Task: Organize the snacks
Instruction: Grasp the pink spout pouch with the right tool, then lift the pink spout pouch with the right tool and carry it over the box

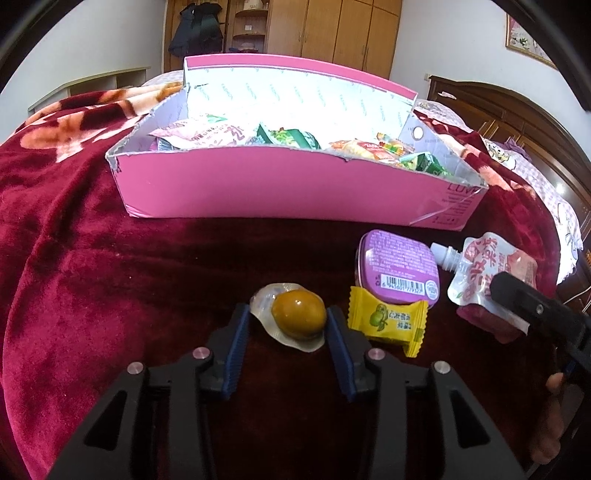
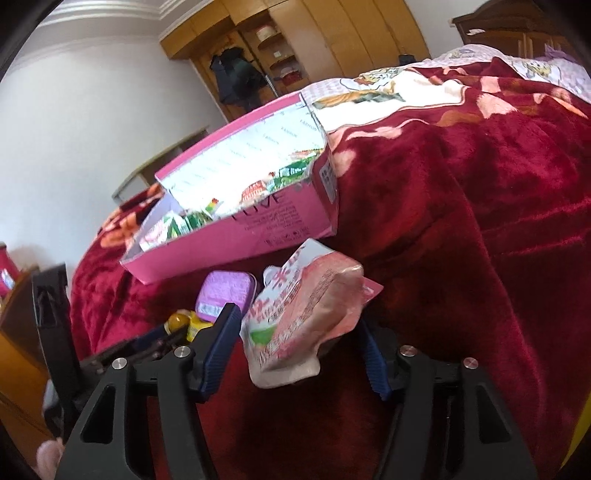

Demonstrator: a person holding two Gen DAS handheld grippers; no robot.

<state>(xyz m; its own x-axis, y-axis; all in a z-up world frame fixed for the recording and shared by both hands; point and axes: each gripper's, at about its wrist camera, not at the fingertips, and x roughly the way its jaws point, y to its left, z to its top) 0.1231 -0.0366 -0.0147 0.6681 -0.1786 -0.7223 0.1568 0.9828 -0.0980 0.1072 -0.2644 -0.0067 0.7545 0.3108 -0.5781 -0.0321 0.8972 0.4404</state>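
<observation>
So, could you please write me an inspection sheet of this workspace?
Surface: red blanket over a bed.
Job's things: pink box partly filled with snacks; egg, yellow candy, purple tin and pouch outside it.
Clutter: nothing seen.
Grippers: left gripper shut on the egg; right gripper shut on the pouch, which is tilted.
Cables: nothing seen.
Surroundings: wooden wardrobe, dark clothes hanging, headboard.
</observation>
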